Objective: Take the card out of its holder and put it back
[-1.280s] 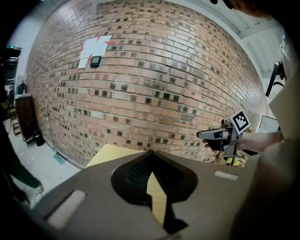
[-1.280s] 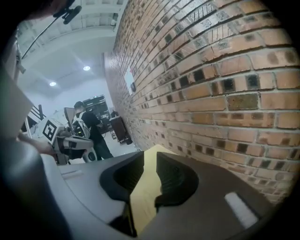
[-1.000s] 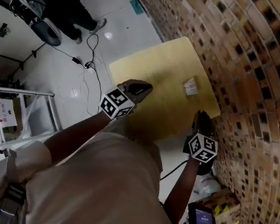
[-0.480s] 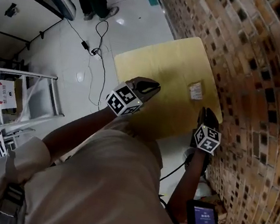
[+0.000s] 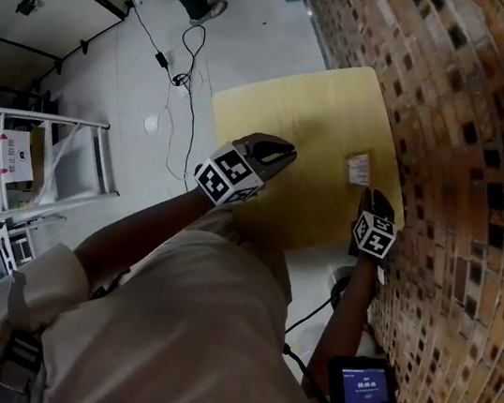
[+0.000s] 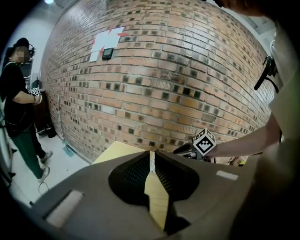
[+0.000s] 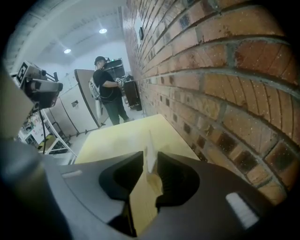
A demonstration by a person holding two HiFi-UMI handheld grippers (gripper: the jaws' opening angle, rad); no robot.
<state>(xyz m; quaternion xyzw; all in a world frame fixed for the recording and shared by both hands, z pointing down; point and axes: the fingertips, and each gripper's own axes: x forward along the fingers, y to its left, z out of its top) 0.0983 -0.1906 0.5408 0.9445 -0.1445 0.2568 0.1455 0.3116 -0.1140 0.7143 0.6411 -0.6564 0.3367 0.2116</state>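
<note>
Card holder [image 5: 359,168], card in it, lies flat on the tabletop [image 5: 284,120], close to the edge that runs along the brick wall [image 5: 471,136]. Right gripper [image 5: 369,197] sits just short of it nr the near wall-side corner, nose aimed at it. Its jaws are partly spread and have just been opening. Card lines up w/ the gap, pads not on it. Left gripper [image 5: 284,149] is over the near edge, well apart from the card, jaws all but together, nothing btwn.
</note>
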